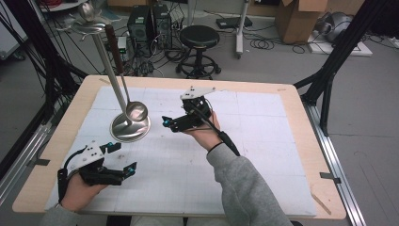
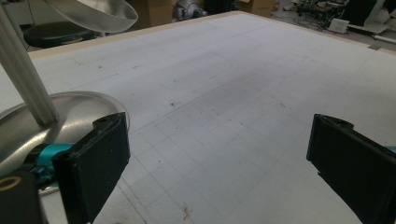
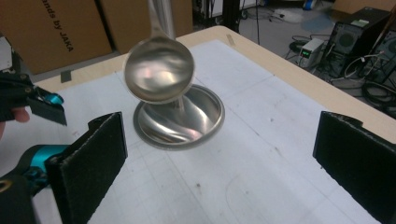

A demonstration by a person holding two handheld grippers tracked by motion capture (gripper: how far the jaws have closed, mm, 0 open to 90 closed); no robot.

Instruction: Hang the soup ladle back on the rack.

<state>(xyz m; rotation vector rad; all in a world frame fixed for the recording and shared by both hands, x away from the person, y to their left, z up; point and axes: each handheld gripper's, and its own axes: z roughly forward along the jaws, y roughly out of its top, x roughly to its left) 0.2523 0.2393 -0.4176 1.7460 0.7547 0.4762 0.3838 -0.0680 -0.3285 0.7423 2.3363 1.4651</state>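
Right tool (image 1: 165, 123) spread wide, nothing between the jaws, nothing touched; held above the white mat (image 1: 263, 141) near the tabletop (image 1: 301, 101) centre, jaws pointing left toward the stand. Left tool (image 1: 123, 157) likewise spread wide and empty, resting low at the near left of the mat, jaws pointing right. Ladle (image 1: 136, 111) hanging from the top of the tall metal stand (image 1: 106, 66), bowl suspended just above the far right part of the round base dish (image 1: 130, 128), dark handle running up and to the left. High view: both tools and the stand's full height together, with a black stool (image 1: 199, 36) and a cardboard box (image 1: 297, 19) on the floor beyond. Right gripper view: ladle (image 3: 159, 69) bowl seen face-on, polished and empty, hanging in front of the dish (image 3: 180, 119), centred far ahead between the two black pads (image 3: 95, 154); left tool (image 3: 44, 105) tips at the left edge. Left gripper view: dish (image 2: 28, 130) and lower post at the left, just beyond the left pad (image 2: 98, 163), bare mat (image 2: 224, 107) ahead. Ladle located just left of the right tool, apart from it, and far right of the left tool.
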